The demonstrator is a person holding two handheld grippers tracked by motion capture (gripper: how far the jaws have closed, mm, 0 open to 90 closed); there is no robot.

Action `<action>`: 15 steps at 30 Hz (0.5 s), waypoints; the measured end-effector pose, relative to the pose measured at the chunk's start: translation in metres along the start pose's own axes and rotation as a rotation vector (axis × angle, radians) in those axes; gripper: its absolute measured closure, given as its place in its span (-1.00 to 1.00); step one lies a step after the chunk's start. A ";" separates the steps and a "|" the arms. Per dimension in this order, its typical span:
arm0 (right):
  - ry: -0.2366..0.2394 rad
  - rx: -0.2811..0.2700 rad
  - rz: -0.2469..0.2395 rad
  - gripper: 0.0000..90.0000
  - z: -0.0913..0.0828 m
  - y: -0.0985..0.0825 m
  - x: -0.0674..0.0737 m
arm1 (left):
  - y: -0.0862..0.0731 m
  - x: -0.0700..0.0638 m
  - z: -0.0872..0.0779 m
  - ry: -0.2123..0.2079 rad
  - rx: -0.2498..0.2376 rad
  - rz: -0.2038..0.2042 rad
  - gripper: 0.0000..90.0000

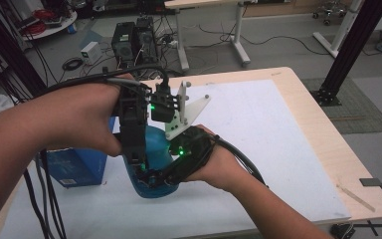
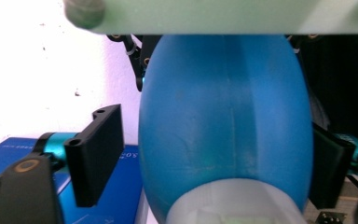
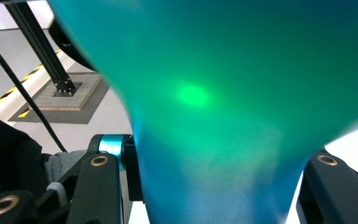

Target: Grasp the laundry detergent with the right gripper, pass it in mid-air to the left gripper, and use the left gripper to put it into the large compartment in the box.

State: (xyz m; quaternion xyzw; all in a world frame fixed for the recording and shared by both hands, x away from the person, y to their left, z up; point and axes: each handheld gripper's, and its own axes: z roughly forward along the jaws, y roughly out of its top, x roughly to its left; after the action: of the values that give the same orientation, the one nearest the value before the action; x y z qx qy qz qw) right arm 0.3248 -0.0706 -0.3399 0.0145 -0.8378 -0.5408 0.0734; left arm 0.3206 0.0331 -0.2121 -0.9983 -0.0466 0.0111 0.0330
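Observation:
A blue, egg-shaped bottle (image 1: 156,147) stands on the white mat, between both hands. My left gripper (image 1: 139,169) comes down over it from the left. In the left gripper view the bottle (image 2: 223,116) sits between the jaws, with a pale part (image 2: 228,203) at its near end. The left pad (image 2: 95,156) stands a small gap off its side, so this gripper is open. My right gripper (image 1: 151,180) reaches in low from the right and is shut on the bottle. In the right gripper view the blue-green body (image 3: 223,116) narrows down between the two jaws.
A dark blue box (image 1: 77,167) lies just left of the bottle. The white mat (image 1: 248,129) covers most of the wooden table (image 1: 323,144). A thin strip (image 1: 355,196) lies near the table's right front corner. Cables trail off the left edge.

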 end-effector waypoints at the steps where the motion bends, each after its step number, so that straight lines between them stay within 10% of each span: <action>1: -0.001 0.000 0.000 0.02 0.000 0.000 0.000 | 0.000 0.000 0.000 0.000 -0.001 -0.002 -0.58; 15: 0.002 -0.001 0.003 0.02 0.003 0.001 -0.001 | -0.003 0.001 0.002 0.003 -0.016 -0.018 -0.39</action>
State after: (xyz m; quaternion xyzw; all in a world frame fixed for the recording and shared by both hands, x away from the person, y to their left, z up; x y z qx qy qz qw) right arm 0.3254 -0.0672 -0.3405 0.0136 -0.8373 -0.5413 0.0753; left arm 0.3209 0.0362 -0.2140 -0.9981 -0.0555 0.0087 0.0251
